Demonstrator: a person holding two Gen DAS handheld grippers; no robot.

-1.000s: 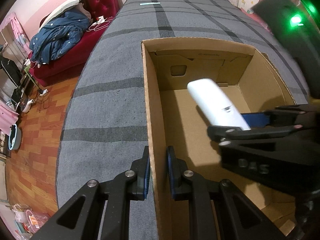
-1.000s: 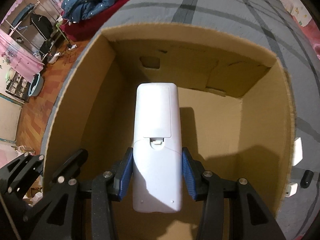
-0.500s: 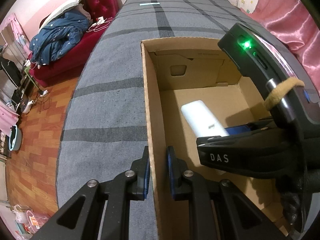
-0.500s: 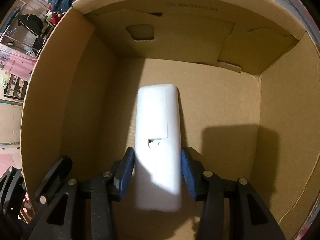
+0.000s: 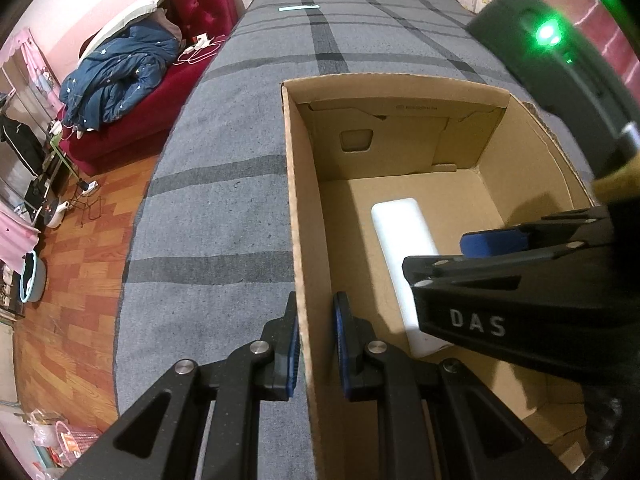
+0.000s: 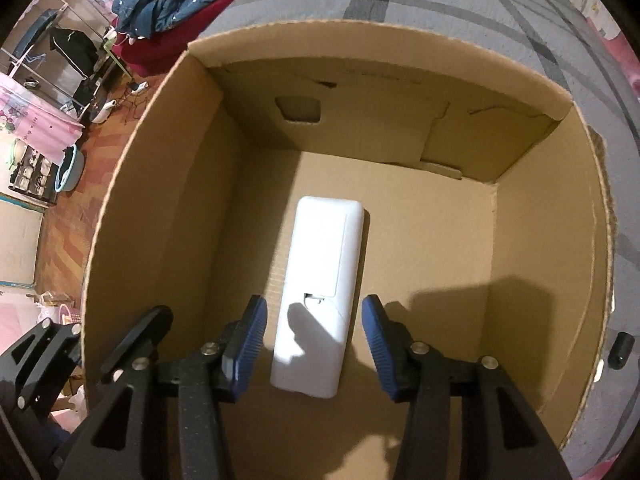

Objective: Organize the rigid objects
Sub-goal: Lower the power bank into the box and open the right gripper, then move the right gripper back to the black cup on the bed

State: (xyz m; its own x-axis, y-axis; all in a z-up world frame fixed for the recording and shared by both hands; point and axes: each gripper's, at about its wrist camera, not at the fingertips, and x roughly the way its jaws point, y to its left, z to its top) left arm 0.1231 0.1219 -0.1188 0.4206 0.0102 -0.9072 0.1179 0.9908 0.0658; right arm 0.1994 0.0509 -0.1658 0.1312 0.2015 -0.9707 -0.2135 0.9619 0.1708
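Note:
A white remote control (image 6: 320, 292) lies back side up on the floor of the open cardboard box (image 6: 168, 184). My right gripper (image 6: 314, 344) hangs just above its near end, jaws opening, blue pads clear of it on both sides. In the left wrist view the remote (image 5: 404, 256) shows partly behind the right gripper (image 5: 492, 256). My left gripper (image 5: 316, 344) is shut on the box's left wall (image 5: 304, 240), one pad outside and one inside.
The box stands on a grey striped bed cover (image 5: 224, 184). A small black object (image 6: 620, 350) lies on the cover outside the box's right wall. A red sofa with a blue jacket (image 5: 116, 76) stands left of the bed, above a wooden floor.
The right gripper lowered the remote into the box, let it go on the box floor and lifted a little. The left gripper kept its hold on the wall.

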